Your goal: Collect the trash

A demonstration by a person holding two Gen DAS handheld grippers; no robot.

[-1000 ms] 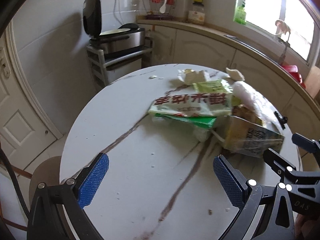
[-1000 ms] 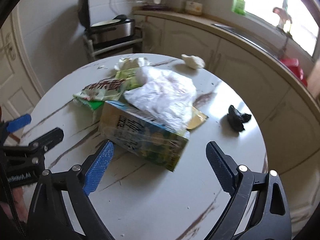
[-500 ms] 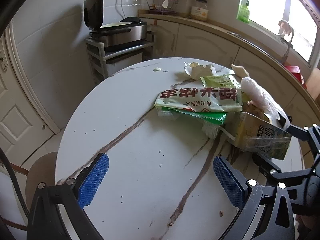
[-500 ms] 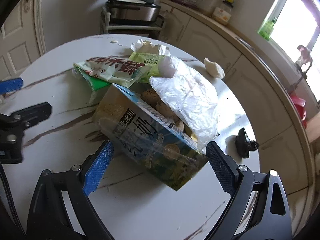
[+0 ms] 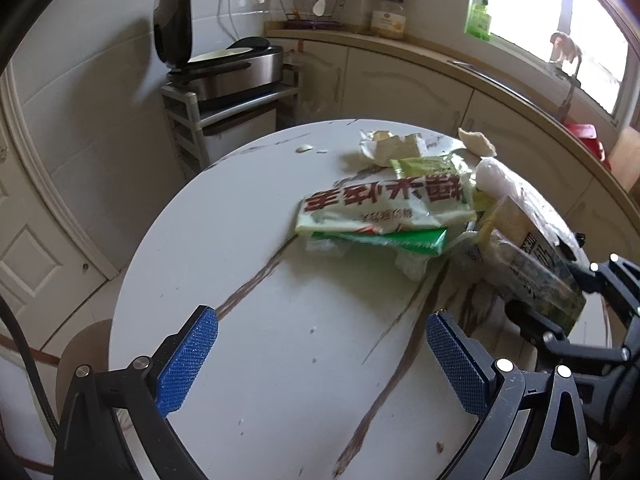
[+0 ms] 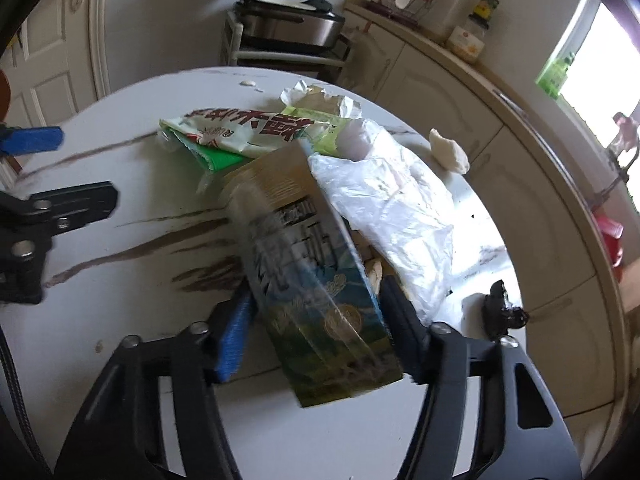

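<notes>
The carton (image 6: 320, 280) lies on its side on the round table (image 6: 120, 160), its long axis running from the near edge of the tabletop, where its printed end points at the right wrist camera, away toward the heap of wrappers in the middle. That axis falls almost along the line of the right gripper (image 6: 316, 328), so the jaws straddle the box across its narrow width, not its length. They have just been closing, with the carton between them. The blue pad on one side and the dark finger on the other sit against its two long faces near the close end, and I judge the pinch to be made or all but made. A white plastic bag (image 6: 392, 208) drapes over the carton's far side and spills toward the table's window-side edge. Any lift will likely drag it, or tip out whatever sits inside the open box. Beyond the carton's far end lie the red-lettered snack packet (image 6: 248, 124) and a green wrapper (image 6: 216, 160), overlapping. A small black scrap (image 6: 502, 312) lies alone near the table's edge, beside the gripper's dark finger. The left gripper (image 5: 320, 364) hangs spread and empty over bare tabletop, well apart from the carton (image 5: 524, 268), so the right hand is plainly the nearer.
</notes>
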